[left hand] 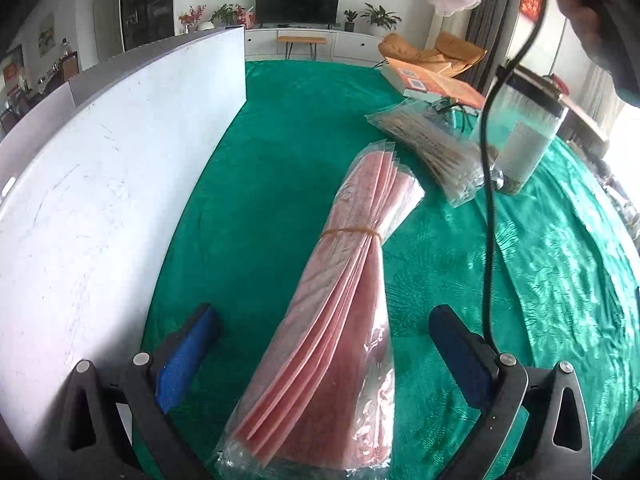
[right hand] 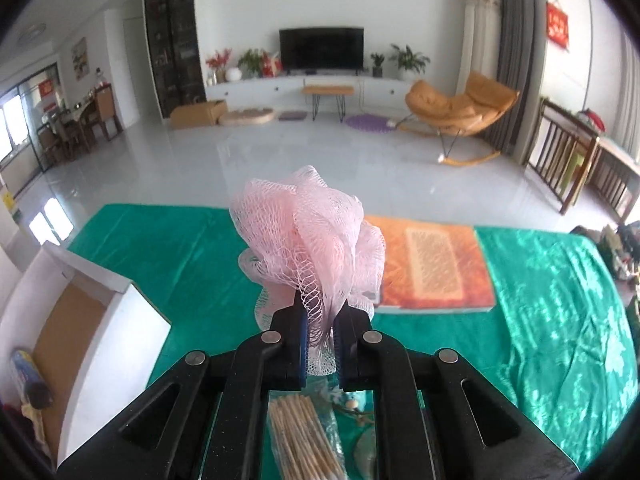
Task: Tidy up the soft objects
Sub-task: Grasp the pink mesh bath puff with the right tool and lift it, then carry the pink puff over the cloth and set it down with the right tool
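From the left wrist, the left gripper gapes wide around the pink bag bundle on the green cloth, untouched. From the right, the right gripper pinches only the loofah's loose mesh, aloft; it could slip before reaching the box

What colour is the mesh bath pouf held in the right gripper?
Pale pink netting; the mesh bath pouf shows best in the right wrist view.

The right gripper is hiding the pouf's base, and the frame's bottom edge is cutting off the pink packet and swabs.
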Demonstrator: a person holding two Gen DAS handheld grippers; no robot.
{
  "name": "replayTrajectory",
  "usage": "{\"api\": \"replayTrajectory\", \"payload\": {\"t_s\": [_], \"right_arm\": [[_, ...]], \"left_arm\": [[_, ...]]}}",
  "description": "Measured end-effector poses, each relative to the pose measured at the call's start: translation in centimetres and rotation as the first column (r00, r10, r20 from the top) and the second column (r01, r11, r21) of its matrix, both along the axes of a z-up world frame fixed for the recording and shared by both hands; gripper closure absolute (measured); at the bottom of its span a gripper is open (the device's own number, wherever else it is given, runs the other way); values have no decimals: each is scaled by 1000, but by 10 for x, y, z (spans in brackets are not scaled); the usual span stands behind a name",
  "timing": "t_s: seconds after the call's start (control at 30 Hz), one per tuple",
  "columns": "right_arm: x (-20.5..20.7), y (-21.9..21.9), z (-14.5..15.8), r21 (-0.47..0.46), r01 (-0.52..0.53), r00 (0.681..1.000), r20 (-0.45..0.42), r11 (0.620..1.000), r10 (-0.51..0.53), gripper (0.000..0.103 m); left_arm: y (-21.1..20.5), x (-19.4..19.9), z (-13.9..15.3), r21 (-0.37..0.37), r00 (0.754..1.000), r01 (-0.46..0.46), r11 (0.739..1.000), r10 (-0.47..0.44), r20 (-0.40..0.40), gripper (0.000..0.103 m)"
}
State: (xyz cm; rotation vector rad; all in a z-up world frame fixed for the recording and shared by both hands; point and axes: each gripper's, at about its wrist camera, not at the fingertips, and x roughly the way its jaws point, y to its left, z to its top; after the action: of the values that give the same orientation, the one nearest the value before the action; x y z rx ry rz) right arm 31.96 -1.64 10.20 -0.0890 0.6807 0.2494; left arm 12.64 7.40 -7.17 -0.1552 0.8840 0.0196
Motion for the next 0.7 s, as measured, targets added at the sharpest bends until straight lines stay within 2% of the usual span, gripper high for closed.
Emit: {"api": "replayTrajectory", "payload": {"t_s": [0.17,0.27,0.33,0.43,0.5,0.6,0.67,0.7], "right_arm": [[-55,-50,48,49,59,992,108,997,-64,92],[-84,-92,59,67,117,983,135,991,-125,92],[-97,-124,52,66,163,978,123,984,-170,90],[-99,-163,9,11,228,973,29,974,-228,89],[-88,-181,-45,-32,245,966,-82,969,-247,89],[-81,-200,-111,-76,244,954,-159,967,-253,89],[-83,-217,-135,-38,249,948,-193,968,-251,79],[-83,-223,-142,-14,258,945,-203,966,-255,63]], "left_arm": [[3,-2,1,-38,1000,17,999,-17,15,0],[5,-4,2,-72,999,28,997,-25,30,0],[5,-2,1,-71,999,28,997,-26,29,0],[3,0,1,-50,999,25,998,-24,21,0],[2,1,-1,-39,1000,25,999,-24,16,0],[-1,2,-2,-19,1000,23,1000,-23,8,0],[-4,3,-2,-3,1000,22,1000,-22,2,0],[-5,3,-2,7,1000,21,1000,-21,-2,0]]}}
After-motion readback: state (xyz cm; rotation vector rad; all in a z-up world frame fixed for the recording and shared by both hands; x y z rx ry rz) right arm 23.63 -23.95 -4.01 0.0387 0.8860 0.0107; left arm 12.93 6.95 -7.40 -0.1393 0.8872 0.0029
